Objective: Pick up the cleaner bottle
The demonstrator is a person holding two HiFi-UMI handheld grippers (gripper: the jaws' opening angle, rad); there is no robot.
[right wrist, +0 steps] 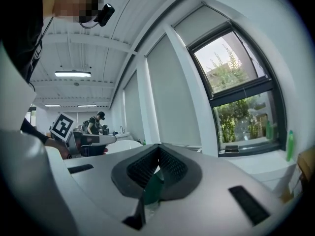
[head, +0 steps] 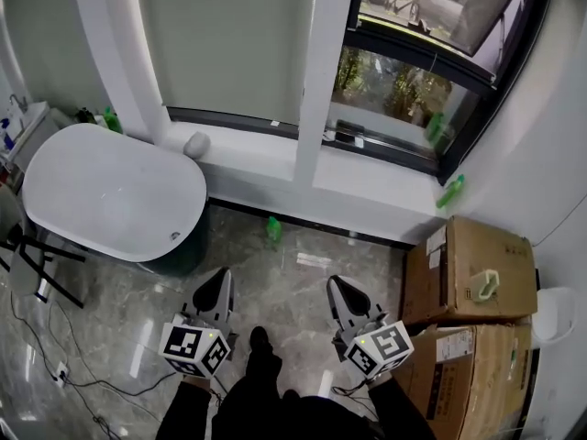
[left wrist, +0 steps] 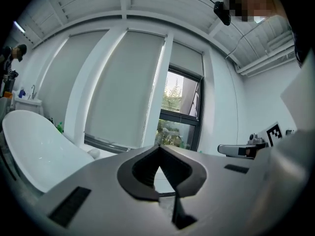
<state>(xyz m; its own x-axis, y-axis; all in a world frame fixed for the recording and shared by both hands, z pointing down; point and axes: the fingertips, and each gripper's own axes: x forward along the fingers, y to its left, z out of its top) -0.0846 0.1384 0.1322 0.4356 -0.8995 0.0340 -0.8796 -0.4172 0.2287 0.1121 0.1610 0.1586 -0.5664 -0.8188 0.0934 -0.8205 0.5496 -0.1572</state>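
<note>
A small green cleaner bottle [head: 273, 230] stands on the marble floor just below the white window ledge [head: 266, 154]. Through the gap under the right gripper's jaws the green bottle [right wrist: 153, 188] shows partly. My left gripper [head: 223, 275] [left wrist: 158, 149] and right gripper [head: 334, 282] [right wrist: 158, 147] hang side by side above the floor, short of the bottle, both pointing level toward the window. Each has its jaws together with nothing between them. The bottle lies ahead, between the two tips.
A white bathtub [head: 110, 191] fills the left. Stacked cardboard boxes [head: 477, 273] stand at the right. Another green bottle [head: 450, 192] [right wrist: 290, 145] stands at the ledge's right end, a third green bottle [head: 111, 117] behind the tub. Cables [head: 55, 356] lie on the floor at left.
</note>
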